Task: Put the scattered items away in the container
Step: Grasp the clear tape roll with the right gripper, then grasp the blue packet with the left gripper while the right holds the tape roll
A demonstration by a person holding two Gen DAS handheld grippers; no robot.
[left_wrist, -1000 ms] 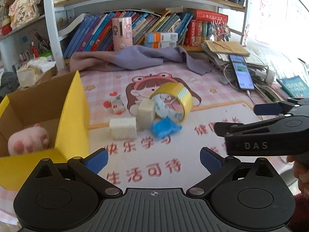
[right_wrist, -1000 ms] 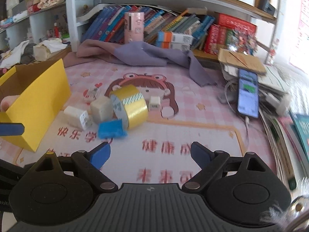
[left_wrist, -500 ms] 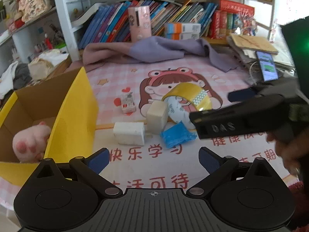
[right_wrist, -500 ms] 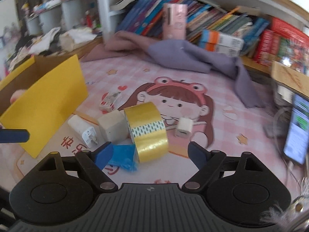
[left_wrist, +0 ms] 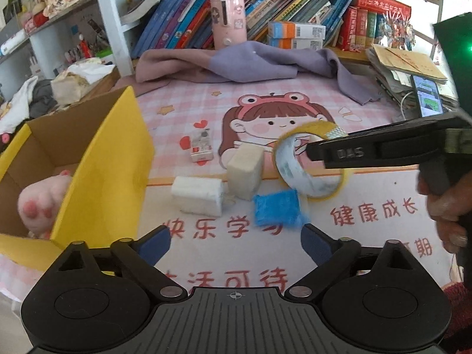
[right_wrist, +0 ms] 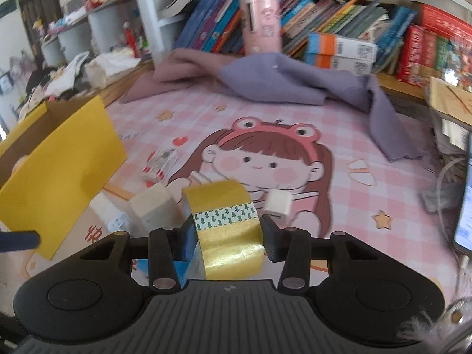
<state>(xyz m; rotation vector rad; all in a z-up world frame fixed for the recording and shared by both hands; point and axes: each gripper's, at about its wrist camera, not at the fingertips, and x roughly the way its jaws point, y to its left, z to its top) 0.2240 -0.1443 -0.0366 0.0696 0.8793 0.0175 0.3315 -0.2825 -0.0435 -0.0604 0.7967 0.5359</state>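
Observation:
A yellow tape roll (right_wrist: 228, 227) stands on edge on the pink mat, between the fingers of my right gripper (right_wrist: 227, 236), which is closed around it. In the left wrist view the roll (left_wrist: 309, 174) is partly behind the right gripper. Beside it lie a beige block (left_wrist: 244, 171), a white charger (left_wrist: 197, 196), a blue packet (left_wrist: 277, 211), a small carton (left_wrist: 202, 146) and a small white cube (right_wrist: 277, 203). The yellow cardboard box (left_wrist: 97, 162) at left holds a pink plush toy (left_wrist: 41, 200). My left gripper (left_wrist: 236, 242) is open and empty, low over the mat.
A purple cloth (left_wrist: 250, 62) lies at the back below a bookshelf (left_wrist: 295, 14) with a pink canister (left_wrist: 227, 20). A phone (left_wrist: 427, 100) and stacked papers sit at the right edge. A hand (left_wrist: 448, 206) holds the right gripper.
My right gripper moved forward and left to the tape roll, and its fingers narrowed around it. My left gripper tilted slightly and stayed open.

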